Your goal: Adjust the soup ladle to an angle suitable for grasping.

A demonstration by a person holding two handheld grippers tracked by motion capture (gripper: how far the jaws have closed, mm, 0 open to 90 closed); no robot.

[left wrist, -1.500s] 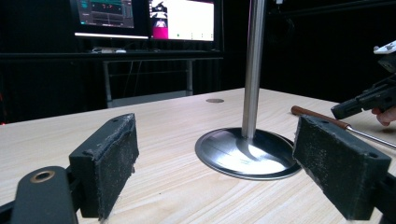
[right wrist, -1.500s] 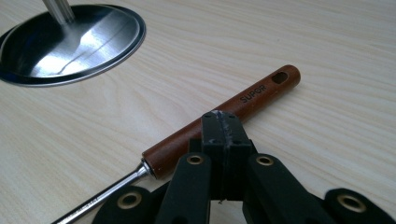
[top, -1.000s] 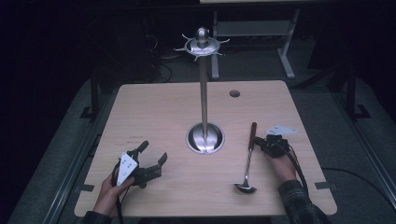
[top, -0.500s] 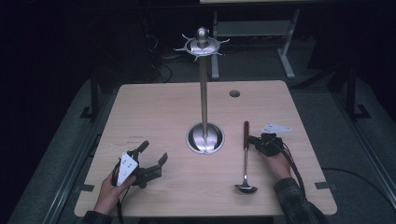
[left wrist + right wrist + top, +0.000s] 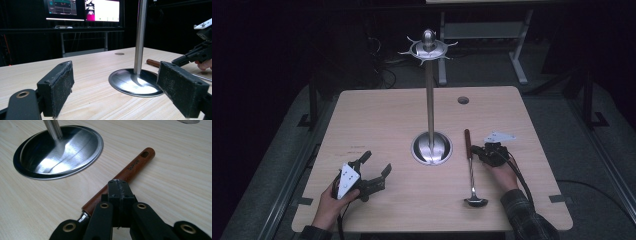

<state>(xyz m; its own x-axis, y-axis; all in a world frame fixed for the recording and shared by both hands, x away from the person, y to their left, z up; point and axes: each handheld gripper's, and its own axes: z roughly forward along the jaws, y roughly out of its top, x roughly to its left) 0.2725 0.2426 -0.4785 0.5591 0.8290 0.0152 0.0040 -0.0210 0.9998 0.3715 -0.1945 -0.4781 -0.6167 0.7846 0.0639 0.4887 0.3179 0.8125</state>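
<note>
High view: the pale wood-grain table [image 5: 377, 120] carries a tall polished-steel utensil stand with a domed round base [image 5: 431, 148]. Just right of the base lies a steel ladle with a brown wooden handle [image 5: 468, 150], bowl toward the person. The right gripper [image 5: 477, 151], jaws closed together, rests against the handle; pushing could roll the ladle into the base. The left gripper [image 5: 377, 170] rests wide open, empty.

Left claw [image 5: 115, 90] showing black jaws faced with rough dark pads [image 5: 61, 86], brass-coloured rivets and a white top plate; right claw [image 5: 119, 185] trailing a black cable; person wearing a dark checked sleeve [image 5: 526, 212].
</note>
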